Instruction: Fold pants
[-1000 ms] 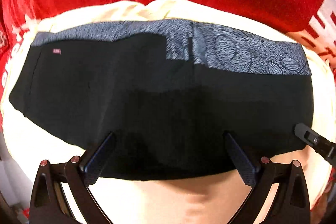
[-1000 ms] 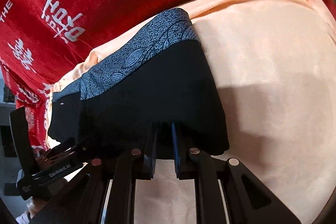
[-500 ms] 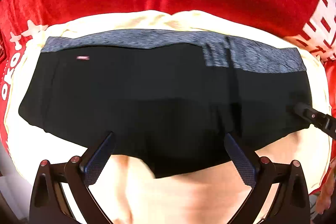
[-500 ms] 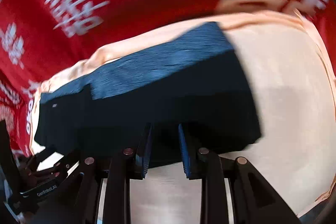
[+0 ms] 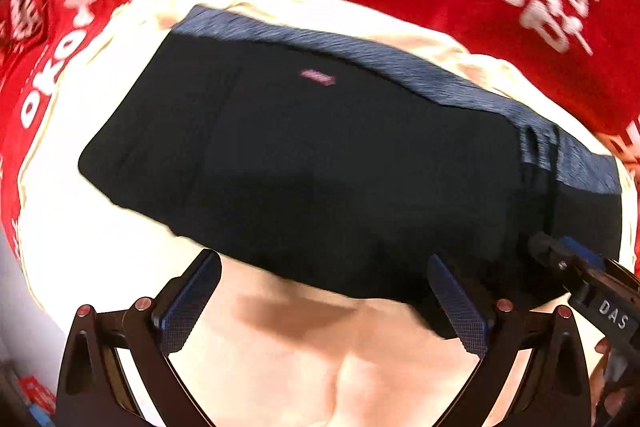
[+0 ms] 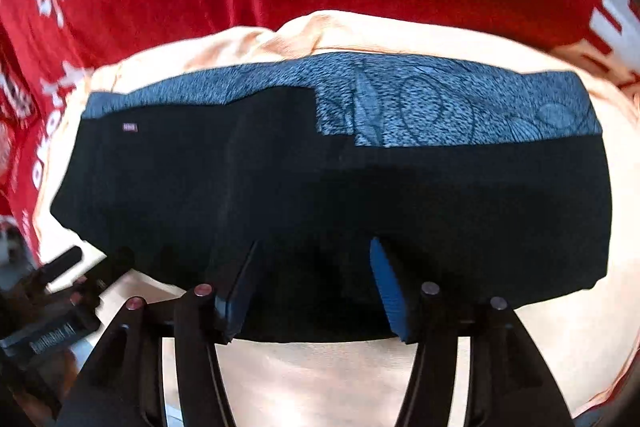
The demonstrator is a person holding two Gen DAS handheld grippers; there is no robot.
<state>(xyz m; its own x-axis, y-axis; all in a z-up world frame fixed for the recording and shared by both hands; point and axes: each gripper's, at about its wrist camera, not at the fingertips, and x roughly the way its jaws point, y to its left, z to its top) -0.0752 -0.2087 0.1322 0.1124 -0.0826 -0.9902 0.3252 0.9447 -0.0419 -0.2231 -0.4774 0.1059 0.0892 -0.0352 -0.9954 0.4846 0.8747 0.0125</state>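
Pants (image 6: 320, 195) flat on cream cloth (image 6: 340, 379), near hem between both grippers' released fingers (image 6: 384, 287).

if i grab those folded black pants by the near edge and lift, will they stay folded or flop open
Probably flop: the black pants lie limp and flat on the cream cloth, with soft, uneven edges. Layers likely slide apart, since nothing pins the fold. They look thin, so likely light. Both the right gripper and the left gripper are open, so neither grips the fabric.
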